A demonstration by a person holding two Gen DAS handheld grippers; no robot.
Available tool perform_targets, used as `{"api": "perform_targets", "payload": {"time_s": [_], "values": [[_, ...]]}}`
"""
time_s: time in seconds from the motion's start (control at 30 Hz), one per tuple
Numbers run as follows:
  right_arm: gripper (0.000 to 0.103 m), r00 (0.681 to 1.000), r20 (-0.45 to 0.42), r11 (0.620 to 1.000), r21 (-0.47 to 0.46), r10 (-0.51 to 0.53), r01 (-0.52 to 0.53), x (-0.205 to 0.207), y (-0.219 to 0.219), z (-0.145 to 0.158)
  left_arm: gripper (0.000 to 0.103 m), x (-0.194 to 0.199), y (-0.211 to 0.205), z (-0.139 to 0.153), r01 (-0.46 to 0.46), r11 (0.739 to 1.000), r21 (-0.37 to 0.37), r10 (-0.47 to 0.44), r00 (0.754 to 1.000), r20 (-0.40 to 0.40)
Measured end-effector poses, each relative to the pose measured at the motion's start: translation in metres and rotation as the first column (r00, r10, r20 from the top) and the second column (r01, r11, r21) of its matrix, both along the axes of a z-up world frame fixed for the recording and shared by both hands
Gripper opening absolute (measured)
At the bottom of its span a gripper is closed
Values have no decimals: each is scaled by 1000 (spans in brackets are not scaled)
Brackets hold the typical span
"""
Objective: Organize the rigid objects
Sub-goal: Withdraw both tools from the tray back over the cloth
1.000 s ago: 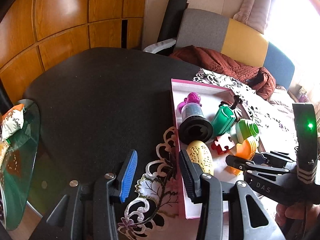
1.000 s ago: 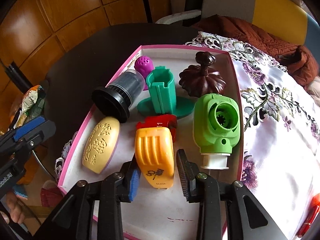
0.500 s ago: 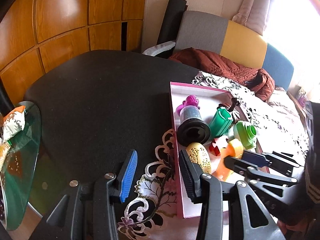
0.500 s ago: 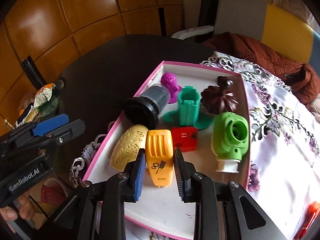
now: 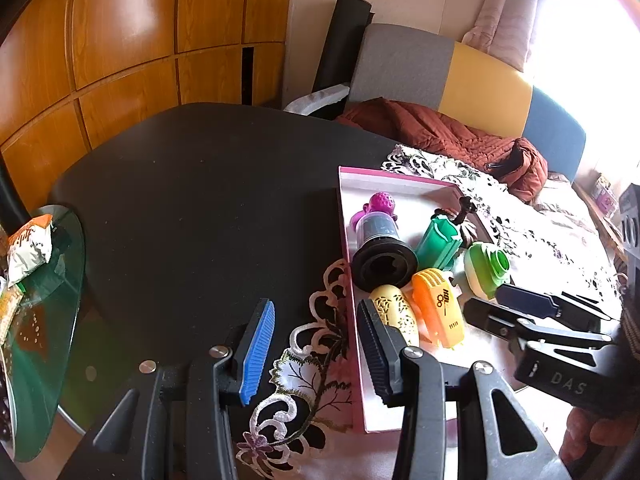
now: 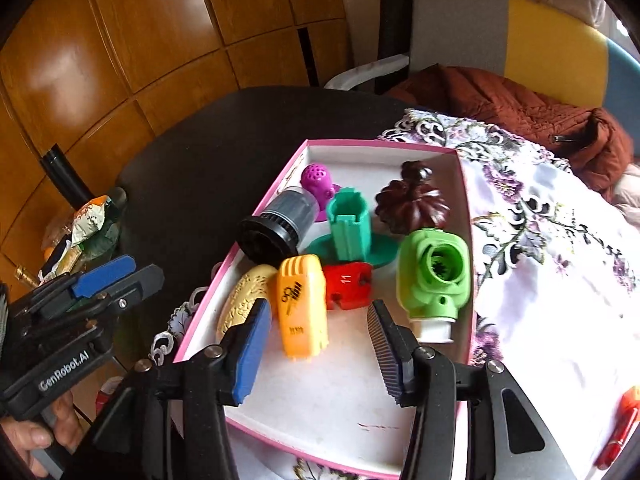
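Across the middle of both views spreads the dark round table [image 5: 192, 200], with the floral embroidered cloth [image 6: 560, 264] covering its right part. On that cloth sits the pink-rimmed white box [image 6: 320, 392], centre of the right wrist view and centre-right of the left wrist view.

Inside the box the pieces crowd its far half: the black-and-grey cylinder [image 6: 276, 224] lies on its side at the left wall, the teal flanged holder [image 6: 349, 228] stands beside it, and the lime green housing [image 6: 434, 276] lies toward the right wall. Behind them are the dark brown fluted lid [image 6: 412, 204] and the purple perforated knob [image 6: 317, 180]. Nearer the camera lie the cream embossed oval [image 6: 244, 296], the orange ribbed casing [image 6: 302, 304] and the small red block [image 6: 347, 285].

The orange ribbed casing lies just ahead of the right gripper [image 6: 316, 356], a little left of its centre line and close to the blue pad. Its long axis runs roughly along the fingers, toward the box's far wall. The jaws stand spread wide, gripping nothing, and the casing looks set down. This gripper is plainly the nearer tool for anything in the box.

At the lower left of the right wrist view, the left gripper [image 5: 316, 348] hangs off the box's left edge, over table and cloth, jaws likewise apart and empty.
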State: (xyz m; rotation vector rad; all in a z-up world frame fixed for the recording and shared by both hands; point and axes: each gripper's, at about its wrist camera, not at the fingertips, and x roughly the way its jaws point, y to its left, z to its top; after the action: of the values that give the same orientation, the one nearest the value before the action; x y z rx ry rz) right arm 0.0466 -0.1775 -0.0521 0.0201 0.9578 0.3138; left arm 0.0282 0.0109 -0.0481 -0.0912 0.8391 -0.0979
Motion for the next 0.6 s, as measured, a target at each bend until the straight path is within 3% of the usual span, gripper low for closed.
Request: {"api": "perform_targets", "payload": {"time_s": [0.33,0.6], "values": [[64,995,79,997,-53,-55,60,-24,-28,17,44,-7,-9,7,33,999,27,-34,999,34],[70,981,136,983,-98,-138,152,-40,-79,34,44,-9,-21,12,66,997,38,-68,997,43]]}}
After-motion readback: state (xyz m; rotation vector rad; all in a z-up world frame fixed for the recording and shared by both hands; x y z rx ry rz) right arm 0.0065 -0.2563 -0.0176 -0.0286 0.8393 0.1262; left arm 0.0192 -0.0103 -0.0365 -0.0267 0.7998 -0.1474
